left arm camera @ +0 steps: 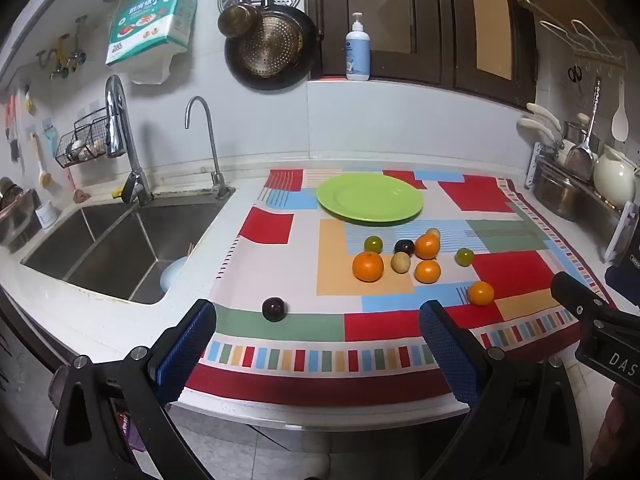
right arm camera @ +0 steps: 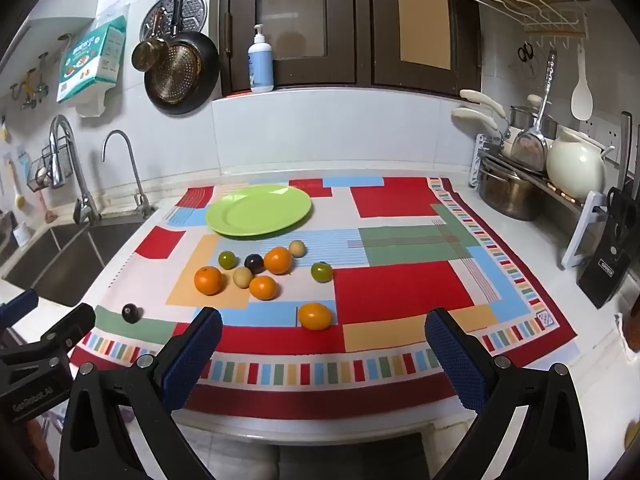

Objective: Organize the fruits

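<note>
Both grippers hang off the front edge of the counter, fingers spread wide with nothing between them: the left gripper (left arm camera: 318,344) and the right gripper (right arm camera: 324,350) are each just gaping at the patchwork cloth (right arm camera: 404,292). The right one's black body pokes into the left camera's lower right corner.

Using the green plate (right arm camera: 259,210) as the anchor: it sits bare at the far side of the cloth, toward the window. All the fruit is on the near side of it. Closest to the plate are a green fruit (right arm camera: 227,259), a dark plum (right arm camera: 254,263), a big orange (right arm camera: 278,260) and a pale yellowish fruit (right arm camera: 297,248) tucked right against that orange. A step nearer to the grippers: another orange (right arm camera: 208,280), a second pale fruit (right arm camera: 243,277) and a small orange (right arm camera: 263,287), all bunched tight. A second green fruit (right arm camera: 321,272) sits off to the plate's right-front, on its own. One lone orange (right arm camera: 315,316) lies well toward the front edge, and a stray dark plum (left arm camera: 274,309) has ended up far from the plate, near the cloth's front left corner.

Around it: sink (left arm camera: 120,248) with two taps to the plate's left, soap bottle (left arm camera: 357,50) on the sill behind, hanging pans (left arm camera: 268,52) on the wall, dish rack (right arm camera: 532,172) and knife block (right arm camera: 610,256) way off right.
</note>
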Demonstrator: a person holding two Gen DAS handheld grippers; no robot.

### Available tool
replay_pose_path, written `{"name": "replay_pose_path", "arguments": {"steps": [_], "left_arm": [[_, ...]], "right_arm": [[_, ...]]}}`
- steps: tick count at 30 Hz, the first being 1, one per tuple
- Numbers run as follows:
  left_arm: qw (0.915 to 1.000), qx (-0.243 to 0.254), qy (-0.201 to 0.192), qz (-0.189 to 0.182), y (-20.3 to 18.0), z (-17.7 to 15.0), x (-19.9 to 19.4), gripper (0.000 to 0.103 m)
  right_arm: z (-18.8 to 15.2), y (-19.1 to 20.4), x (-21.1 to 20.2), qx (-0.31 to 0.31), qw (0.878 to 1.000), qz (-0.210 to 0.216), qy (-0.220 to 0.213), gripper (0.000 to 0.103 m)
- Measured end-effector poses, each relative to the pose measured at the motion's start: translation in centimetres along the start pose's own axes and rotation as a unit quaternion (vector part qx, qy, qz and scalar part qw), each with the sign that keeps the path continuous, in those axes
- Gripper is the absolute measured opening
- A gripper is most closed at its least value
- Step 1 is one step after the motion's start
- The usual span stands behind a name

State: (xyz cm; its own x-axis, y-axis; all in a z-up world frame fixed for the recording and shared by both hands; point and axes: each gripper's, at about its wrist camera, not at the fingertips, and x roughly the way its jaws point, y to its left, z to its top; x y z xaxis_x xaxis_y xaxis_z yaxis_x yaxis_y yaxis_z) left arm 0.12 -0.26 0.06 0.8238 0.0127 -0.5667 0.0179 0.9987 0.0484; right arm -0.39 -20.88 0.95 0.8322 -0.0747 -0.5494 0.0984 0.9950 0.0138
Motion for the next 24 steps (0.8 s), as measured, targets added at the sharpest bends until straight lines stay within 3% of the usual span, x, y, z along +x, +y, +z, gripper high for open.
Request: {"name": "replay_pose_path", "arguments": {"steps": [24], "left_arm": [[0.9998, -0.002, -0.021, -0.003, -0.2, 0.1, -1.4, 0.103]], "right_arm": [[0.1, 0.0, -1.3, -0.006, 1.0, 0.01, -0.017, 0.102]]}}
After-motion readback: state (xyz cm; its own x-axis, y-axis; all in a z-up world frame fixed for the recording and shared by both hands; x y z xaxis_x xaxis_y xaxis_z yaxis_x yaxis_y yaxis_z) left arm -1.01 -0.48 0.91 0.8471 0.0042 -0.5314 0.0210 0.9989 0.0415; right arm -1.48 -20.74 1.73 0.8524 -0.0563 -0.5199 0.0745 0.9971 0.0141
